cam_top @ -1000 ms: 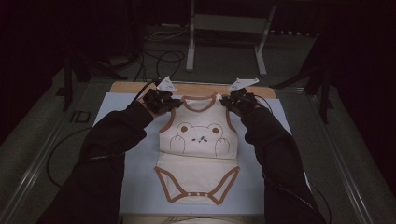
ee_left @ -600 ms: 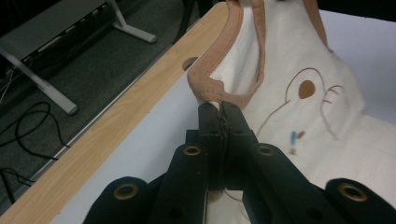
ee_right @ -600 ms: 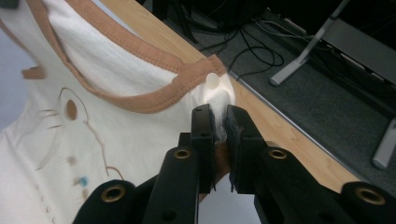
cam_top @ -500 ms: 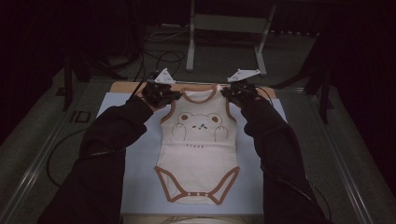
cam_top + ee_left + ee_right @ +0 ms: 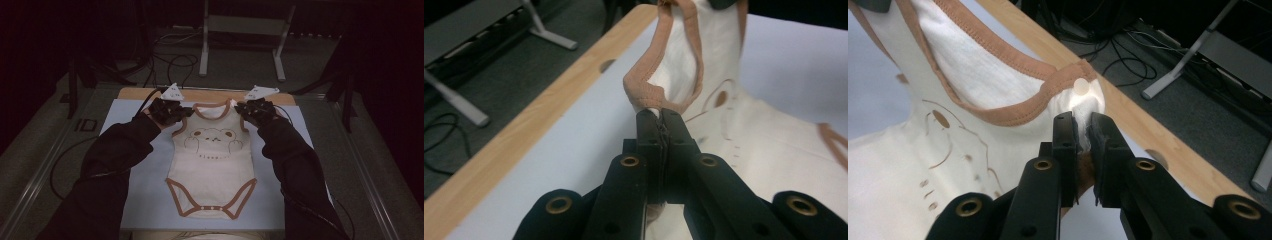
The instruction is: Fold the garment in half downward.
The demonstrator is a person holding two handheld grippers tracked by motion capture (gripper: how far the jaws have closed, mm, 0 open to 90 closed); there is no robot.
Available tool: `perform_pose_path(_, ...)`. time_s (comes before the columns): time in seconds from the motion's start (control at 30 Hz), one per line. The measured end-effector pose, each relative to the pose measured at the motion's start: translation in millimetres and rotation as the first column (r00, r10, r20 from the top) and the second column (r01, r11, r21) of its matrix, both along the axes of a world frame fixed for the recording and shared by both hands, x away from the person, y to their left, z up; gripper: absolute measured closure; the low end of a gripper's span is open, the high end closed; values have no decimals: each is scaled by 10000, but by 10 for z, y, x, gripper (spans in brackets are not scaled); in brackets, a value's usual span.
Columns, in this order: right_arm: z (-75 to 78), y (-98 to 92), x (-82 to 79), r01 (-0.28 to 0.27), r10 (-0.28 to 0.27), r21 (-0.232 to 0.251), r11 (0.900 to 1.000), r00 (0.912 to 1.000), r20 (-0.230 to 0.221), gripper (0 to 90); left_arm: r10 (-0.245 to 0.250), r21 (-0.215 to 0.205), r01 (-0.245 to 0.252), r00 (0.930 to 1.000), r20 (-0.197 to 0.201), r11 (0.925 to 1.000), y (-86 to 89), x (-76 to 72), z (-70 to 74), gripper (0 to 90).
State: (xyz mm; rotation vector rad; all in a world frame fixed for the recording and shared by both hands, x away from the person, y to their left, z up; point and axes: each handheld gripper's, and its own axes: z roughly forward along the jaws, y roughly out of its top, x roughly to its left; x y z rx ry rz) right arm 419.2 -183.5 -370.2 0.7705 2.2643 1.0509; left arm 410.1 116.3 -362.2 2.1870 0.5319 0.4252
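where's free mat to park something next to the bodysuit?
Free: the blue mat between the bodysuit and the mat's left edge, though the left forearm hangs above part of it; a narrower strip on the right under the right forearm. Crowded: the top, where the left gripper and right gripper pinch the shoulders near the wooden edge.

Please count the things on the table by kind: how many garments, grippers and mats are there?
Bodysuit: 1
Grippers: 2, left gripper and right gripper, each shut on a shoulder of the bodysuit
Mat: 1
Total: 4
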Motion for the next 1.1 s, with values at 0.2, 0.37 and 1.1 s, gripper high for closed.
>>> perform_pose_path(0.2, -95, -54, -245, -272, 276, 228, 9994, 9995, -146, 823, -241, -156, 239, 9996, -131, 9996, 39, -165, -80, 896)
perform_pose_path(0.37, -176, -68, -459, -529, 535, 272, 9982, 9984, -183, 823, -512, -135, 508, 9982, -326, 9986, 52, -302, -197, 895)
perform_pose_path(1.1, -448, -133, -1135, -1219, 1267, 706, 9900, 9896, -677, 821, -1539, 88, 1546, 9865, -560, 9879, 42, -839, -434, 895)
